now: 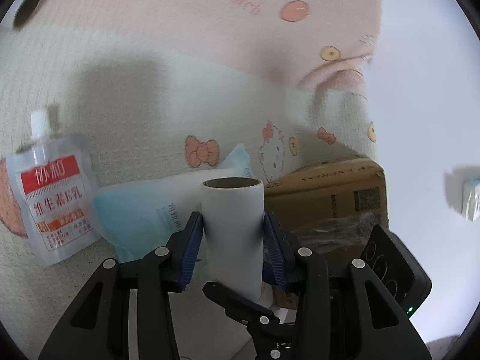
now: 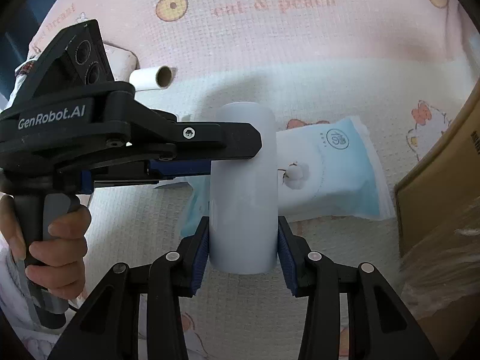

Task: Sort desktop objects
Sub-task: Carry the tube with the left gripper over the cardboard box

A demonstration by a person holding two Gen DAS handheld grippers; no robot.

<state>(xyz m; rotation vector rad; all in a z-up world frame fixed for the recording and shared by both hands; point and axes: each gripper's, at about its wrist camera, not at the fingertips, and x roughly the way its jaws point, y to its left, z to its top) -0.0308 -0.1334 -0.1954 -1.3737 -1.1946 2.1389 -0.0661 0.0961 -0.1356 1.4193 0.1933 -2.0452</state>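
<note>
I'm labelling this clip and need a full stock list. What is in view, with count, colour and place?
white roll: one, white, cardboard core, between both claws
second roll: one, white, lying on the mat behind the left claw
spouted pouch: one, clear with a red label, left on the mat
wipes pack: one, blue and white, behind the held roll
cardboard box: one, brown, right of the roll
mat: one, pink and cream, cartoon print, under everything
left claw: black, blue pads on the roll
right claw: same, gripping the roll
hand: one, on the left claw's handle
</note>
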